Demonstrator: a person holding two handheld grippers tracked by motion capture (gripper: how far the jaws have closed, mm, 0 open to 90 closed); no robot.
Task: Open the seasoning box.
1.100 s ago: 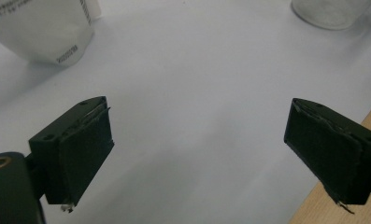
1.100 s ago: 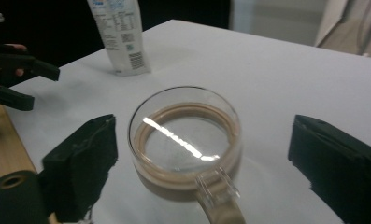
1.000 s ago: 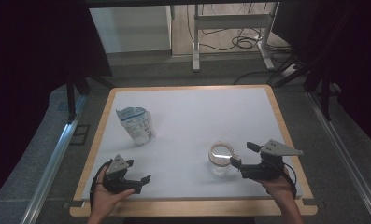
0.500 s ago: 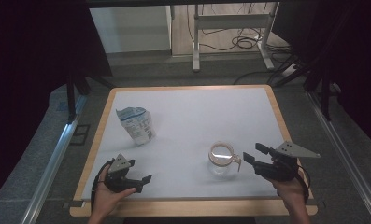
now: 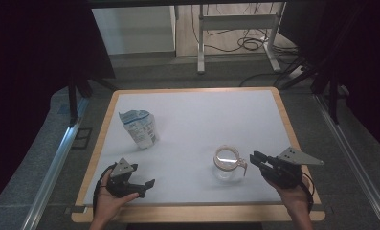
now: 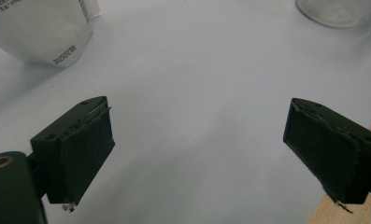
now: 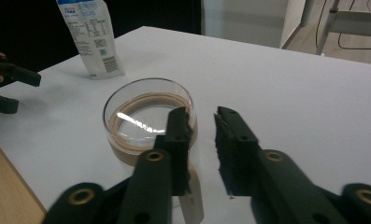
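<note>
A clear glass jar (image 5: 227, 162) with a tan rim stands at the front right of the white table (image 5: 202, 120). In the right gripper view the jar (image 7: 146, 116) is just beyond the left jaw. My right gripper (image 5: 254, 159) lies just right of the jar; its jaws (image 7: 202, 116) have just been closing and stand a narrow gap apart with nothing between them. A white and blue pouch (image 5: 139, 128) stands upright at the left. My left gripper (image 5: 147, 188) rests near the front left edge, wide open (image 6: 197, 126) and empty.
A wooden rim (image 5: 197, 213) borders the table. A small pale tag (image 7: 192, 196) lies on the table under my right gripper's left jaw. In the left gripper view the pouch (image 6: 38, 28) is at top left and the jar (image 6: 337, 9) at top right.
My right gripper has drawn back to the right, away from the jar, and its jaws have come from wide apart to a narrow gap. The left gripper, jar and pouch have not moved.
</note>
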